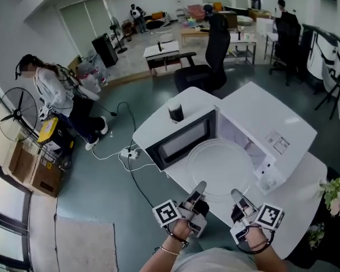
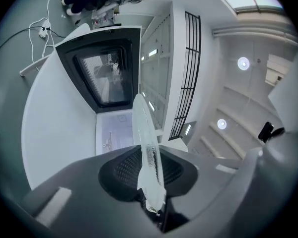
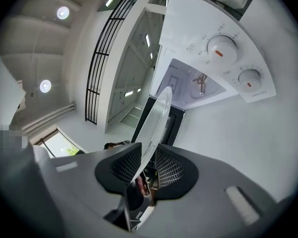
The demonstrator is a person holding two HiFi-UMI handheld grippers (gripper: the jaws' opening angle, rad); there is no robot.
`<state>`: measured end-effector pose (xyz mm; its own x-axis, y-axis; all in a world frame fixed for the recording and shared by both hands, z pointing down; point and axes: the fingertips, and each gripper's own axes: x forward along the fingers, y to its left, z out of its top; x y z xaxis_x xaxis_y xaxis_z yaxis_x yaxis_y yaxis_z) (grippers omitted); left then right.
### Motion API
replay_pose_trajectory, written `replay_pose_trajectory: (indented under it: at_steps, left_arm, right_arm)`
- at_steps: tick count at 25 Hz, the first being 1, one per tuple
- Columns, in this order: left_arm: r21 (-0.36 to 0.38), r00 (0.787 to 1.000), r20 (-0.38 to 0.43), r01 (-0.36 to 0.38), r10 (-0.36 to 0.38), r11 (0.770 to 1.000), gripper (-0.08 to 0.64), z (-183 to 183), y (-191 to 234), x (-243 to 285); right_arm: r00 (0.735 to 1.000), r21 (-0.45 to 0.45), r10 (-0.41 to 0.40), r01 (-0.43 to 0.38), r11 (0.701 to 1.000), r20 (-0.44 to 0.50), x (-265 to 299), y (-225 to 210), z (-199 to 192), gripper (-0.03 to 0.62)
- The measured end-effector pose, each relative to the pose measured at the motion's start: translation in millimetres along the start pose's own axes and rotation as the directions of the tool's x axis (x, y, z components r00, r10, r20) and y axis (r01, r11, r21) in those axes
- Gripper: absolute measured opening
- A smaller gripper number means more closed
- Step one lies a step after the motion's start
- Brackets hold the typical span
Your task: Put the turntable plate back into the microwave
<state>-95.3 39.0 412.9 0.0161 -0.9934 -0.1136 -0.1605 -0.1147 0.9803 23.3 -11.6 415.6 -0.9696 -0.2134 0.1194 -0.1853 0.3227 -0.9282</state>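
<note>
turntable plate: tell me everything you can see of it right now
The turntable plate is a round disc of clear glass and looks intact. It is held roughly level just in front of the open microwave, with its far edge toward the white cavity. The left tongs and the right tongs each pinch its near edge, side by side. Nothing else appears to touch it.

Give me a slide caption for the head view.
The left gripper and right gripper hold the glass plate before the open microwave.
</note>
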Motion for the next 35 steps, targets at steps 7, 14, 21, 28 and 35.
replay_pose_trajectory:
  at_steps: [7, 14, 21, 28, 35]
  left_arm:
    - [-0.038, 0.986, -0.168, 0.012, -0.018, 0.999, 0.054, 30, 11, 37]
    - [-0.088, 0.962, -0.272, 0.004, -0.028, 0.996, 0.054, 41, 27, 67]
    - [-0.132, 0.928, -0.369, 0.000, -0.049, 0.991, 0.051, 38, 43, 84]
    - [-0.154, 0.924, -0.379, -0.011, -0.048, 0.988, 0.043, 41, 51, 87]
    - [-0.139, 0.924, -0.379, 0.000, -0.053, 0.990, 0.038, 41, 58, 94]
  right_arm:
    - [0.986, 0.025, -0.092, 0.089, 0.996, 0.140, 26, 3, 14, 0.080]
    - [0.943, 0.096, -0.240, 0.224, 0.970, 0.231, 34, -19, 20, 0.080]
    - [0.891, 0.132, -0.334, 0.307, 0.942, 0.307, 31, -40, 18, 0.080]
    - [0.918, 0.117, -0.211, 0.181, 0.976, 0.335, 49, -31, 23, 0.080]
    - [0.922, 0.042, -0.163, 0.158, 0.987, 0.350, 56, -31, 32, 0.080]
